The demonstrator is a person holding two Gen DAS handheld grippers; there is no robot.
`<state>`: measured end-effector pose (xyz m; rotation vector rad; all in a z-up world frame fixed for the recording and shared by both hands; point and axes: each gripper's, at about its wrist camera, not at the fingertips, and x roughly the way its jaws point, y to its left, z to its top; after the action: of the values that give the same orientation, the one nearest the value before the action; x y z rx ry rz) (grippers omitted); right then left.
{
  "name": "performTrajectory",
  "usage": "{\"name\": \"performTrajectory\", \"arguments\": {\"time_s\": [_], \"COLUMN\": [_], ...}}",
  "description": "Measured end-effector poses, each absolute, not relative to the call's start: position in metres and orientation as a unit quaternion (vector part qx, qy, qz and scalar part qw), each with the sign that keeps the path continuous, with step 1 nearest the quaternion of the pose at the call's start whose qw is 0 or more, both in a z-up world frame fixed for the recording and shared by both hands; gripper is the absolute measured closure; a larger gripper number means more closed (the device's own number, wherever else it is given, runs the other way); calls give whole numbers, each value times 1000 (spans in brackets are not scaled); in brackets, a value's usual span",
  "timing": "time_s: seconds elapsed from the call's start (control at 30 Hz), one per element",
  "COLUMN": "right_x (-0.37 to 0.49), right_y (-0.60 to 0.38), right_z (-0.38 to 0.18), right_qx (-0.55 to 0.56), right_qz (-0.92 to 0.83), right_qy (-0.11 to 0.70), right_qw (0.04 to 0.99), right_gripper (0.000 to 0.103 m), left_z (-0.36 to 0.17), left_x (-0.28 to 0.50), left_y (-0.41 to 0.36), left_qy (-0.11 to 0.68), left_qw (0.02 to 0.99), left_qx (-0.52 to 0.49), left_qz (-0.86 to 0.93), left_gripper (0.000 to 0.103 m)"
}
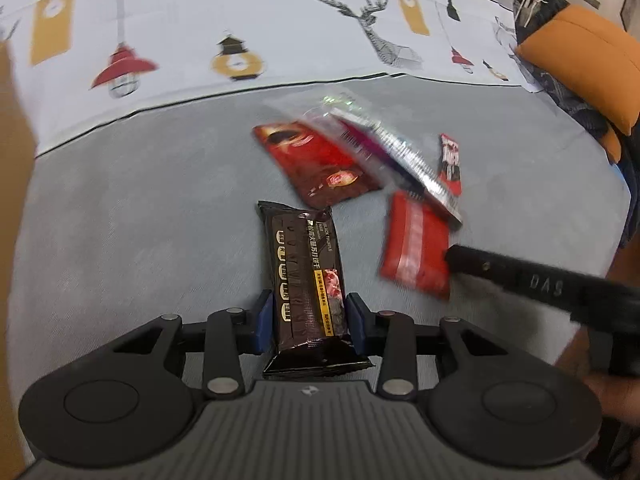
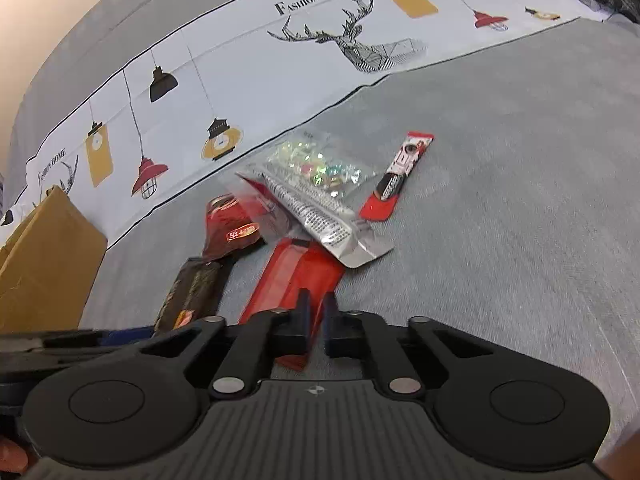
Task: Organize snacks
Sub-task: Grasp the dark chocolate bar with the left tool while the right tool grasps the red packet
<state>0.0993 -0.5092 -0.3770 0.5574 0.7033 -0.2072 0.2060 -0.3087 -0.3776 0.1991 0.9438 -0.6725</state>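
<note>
Several snack packets lie on a grey bedspread (image 1: 140, 208). My left gripper (image 1: 310, 322) is shut on a dark brown cracker packet (image 1: 306, 276), its blue pads against both sides; that packet also shows in the right wrist view (image 2: 192, 292). My right gripper (image 2: 316, 320) is shut on the edge of a bright red packet (image 2: 292, 280), seen blurred in the left wrist view (image 1: 416, 250). Beyond lie a dark red packet (image 1: 316, 162), a silver packet (image 2: 320, 216) over a clear candy bag (image 2: 316, 164), and a small red-and-white stick packet (image 2: 400, 176).
A white printed cloth band (image 2: 240, 80) with lamps and deer runs across the back. A brown cardboard box (image 2: 44, 256) stands at the left. An orange-and-dark cushion (image 1: 584, 60) lies at the far right. Grey bedspread extends to the right (image 2: 520, 200).
</note>
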Motion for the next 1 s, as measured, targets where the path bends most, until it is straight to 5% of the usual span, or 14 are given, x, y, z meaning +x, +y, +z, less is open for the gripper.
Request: {"name": "performTrajectory", "arguments": {"time_s": [0.23, 0.33, 0.4, 0.67, 0.73, 0.87, 1.0], "right_x": [78, 77, 86, 147, 159, 155, 140], "right_y": [-497, -504, -502, -460, -433, -434, -432], "right_z": [-364, -366, -364, -368, -371, -367, -367], "right_qx": [264, 303, 305, 169, 63, 54, 41], "right_qz": [-91, -97, -101, -129, -140, -146, -149], "right_qy": [356, 348, 335, 349, 369, 363, 362], "right_qw": [892, 882, 886, 913, 917, 919, 919], "right_gripper": [102, 79, 43, 23, 23, 57, 60], "left_z": [-374, -373, -374, -378, -376, -375, -375], "left_x": [197, 202, 205, 230, 232, 231, 219], "left_y": [-256, -258, -263, -276, -277, -273, -278], "left_qy": [456, 455, 451, 448, 451, 456, 439], "left_qw": [838, 842, 845, 851, 847, 845, 849], "left_qx": [66, 71, 75, 63, 73, 76, 117], "left_qz": [-293, -281, -277, -267, -271, -269, -269], "left_gripper": [60, 60, 59, 59, 60, 60, 60]}}
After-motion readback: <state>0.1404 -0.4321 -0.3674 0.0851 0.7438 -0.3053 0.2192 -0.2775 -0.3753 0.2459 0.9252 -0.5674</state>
